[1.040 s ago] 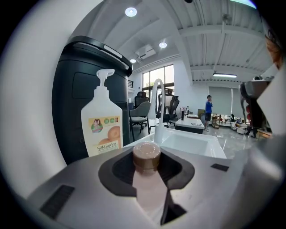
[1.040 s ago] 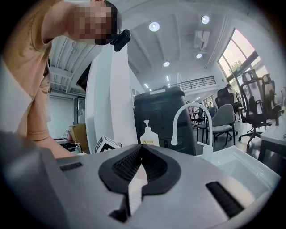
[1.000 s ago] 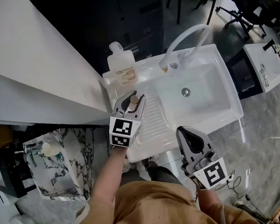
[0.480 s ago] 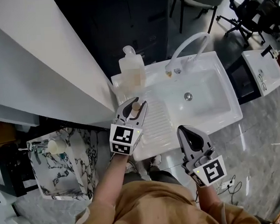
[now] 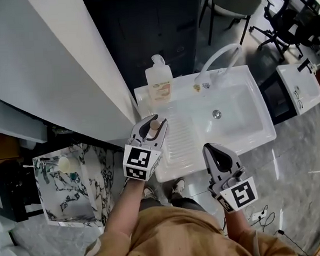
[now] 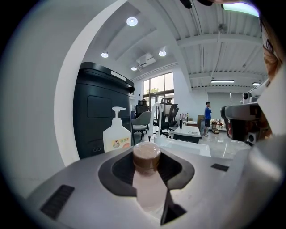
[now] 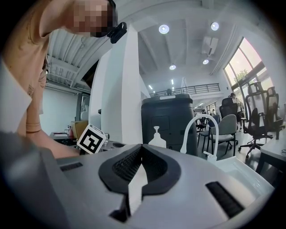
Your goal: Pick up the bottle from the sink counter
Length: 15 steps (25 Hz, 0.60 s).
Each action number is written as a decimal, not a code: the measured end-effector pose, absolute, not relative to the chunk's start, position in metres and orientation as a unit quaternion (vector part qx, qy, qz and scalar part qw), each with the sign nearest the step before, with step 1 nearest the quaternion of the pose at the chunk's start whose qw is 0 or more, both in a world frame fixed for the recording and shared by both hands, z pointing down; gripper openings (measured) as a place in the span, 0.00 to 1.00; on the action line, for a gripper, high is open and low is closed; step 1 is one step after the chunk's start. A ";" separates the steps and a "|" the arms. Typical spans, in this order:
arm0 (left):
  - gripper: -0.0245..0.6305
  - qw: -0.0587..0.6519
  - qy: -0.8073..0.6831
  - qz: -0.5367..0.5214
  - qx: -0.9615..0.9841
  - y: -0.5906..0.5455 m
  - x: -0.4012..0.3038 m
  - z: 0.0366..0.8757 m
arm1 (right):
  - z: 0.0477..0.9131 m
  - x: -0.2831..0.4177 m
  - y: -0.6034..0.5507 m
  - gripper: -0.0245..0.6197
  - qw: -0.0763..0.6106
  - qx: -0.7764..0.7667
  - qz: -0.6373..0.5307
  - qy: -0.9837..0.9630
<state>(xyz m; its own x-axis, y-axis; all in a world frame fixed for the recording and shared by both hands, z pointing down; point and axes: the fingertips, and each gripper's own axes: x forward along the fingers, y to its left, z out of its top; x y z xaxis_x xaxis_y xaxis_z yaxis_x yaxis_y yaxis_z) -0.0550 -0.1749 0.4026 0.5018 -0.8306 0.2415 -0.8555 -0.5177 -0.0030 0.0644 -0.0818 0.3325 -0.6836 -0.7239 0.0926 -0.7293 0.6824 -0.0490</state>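
The left hand-held gripper [image 5: 153,125] is clamping the small brown-capped bottle [image 6: 147,176], holding it above the ribbed drainer of the sink worktop [image 5: 178,145]. The right hand-held gripper [image 5: 218,154] is hanging closed and empty. The pick-up is looking nearly done; the next move is calling for a steady, upright hold.

A small pale pink plastic bottle [image 6: 149,190], cloudy and smooth, with a glossy brown cap [image 6: 146,154], is gripped in the left tongs [image 6: 146,166]. These tongs are shelled in matt grey plastic. The right tongs [image 7: 140,163] are made alike, with black ribbed pads [image 7: 126,164]. Ahead of both, the white sink counter [image 5: 245,126] is seen glossy and smooth, its draining board [image 5: 179,141] ribbed. Beyond the left tongs, a clear plastic pump dispenser [image 5: 159,82] is shown. The grey floor [image 5: 302,159] beside the right tongs is polished and reflective.
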 end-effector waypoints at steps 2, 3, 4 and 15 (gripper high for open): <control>0.22 0.055 -0.486 0.105 0.866 -0.170 -0.058 0.396 | 0.330 0.063 -0.079 0.04 0.032 0.396 0.037 -0.917; 0.22 0.053 -0.485 0.103 0.867 -0.167 -0.059 0.393 | 0.329 0.063 -0.078 0.04 0.032 0.397 0.037 -0.917; 0.21 0.052 -0.484 0.102 0.867 -0.165 -0.060 0.390 | 0.329 0.062 -0.076 0.04 0.033 0.397 0.037 -0.917; 0.21 0.041 -0.484 0.080 0.871 -0.142 -0.076 0.359 | 0.321 0.070 -0.072 0.04 0.036 0.414 0.027 -0.909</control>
